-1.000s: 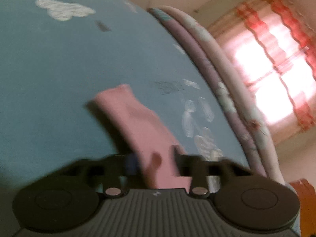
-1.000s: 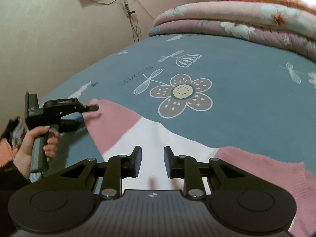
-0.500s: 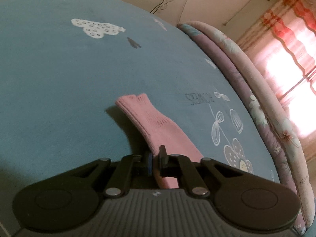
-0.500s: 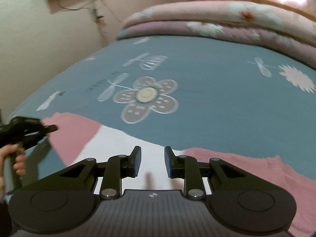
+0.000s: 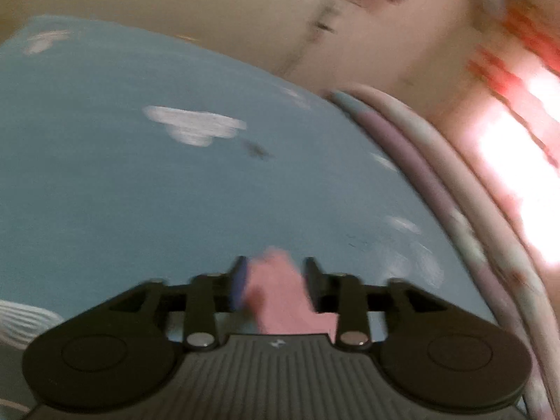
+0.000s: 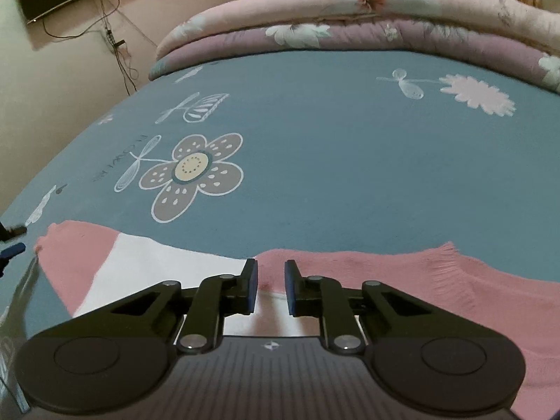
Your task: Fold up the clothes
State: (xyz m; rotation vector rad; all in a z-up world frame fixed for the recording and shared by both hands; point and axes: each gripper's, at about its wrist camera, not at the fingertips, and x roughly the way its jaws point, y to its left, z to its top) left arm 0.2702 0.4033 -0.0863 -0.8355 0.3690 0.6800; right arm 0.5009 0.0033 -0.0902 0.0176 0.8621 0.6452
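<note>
faint upside-down lettering on the blue bedsheet point(image 6: 315, 182), not legible.

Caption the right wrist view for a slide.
Right gripper, its jaws apart, hovers over the pink-and-white sweater spread on the blue floral bedsheet.

The sweater point(image 6: 402, 280) lies on the bed sheet point(image 6: 332, 175), folded quilts point(image 6: 350, 21) behind

Your left gripper point(image 5: 274, 280) and right gripper point(image 6: 271, 287) look alike: matte black ribbed housings, each with a small white emblem at the centre. Beside that emblem sit two round discs and two silver screws on the angular black linkages. Your finger pads point(image 6: 251, 287) are dark blue.
</note>
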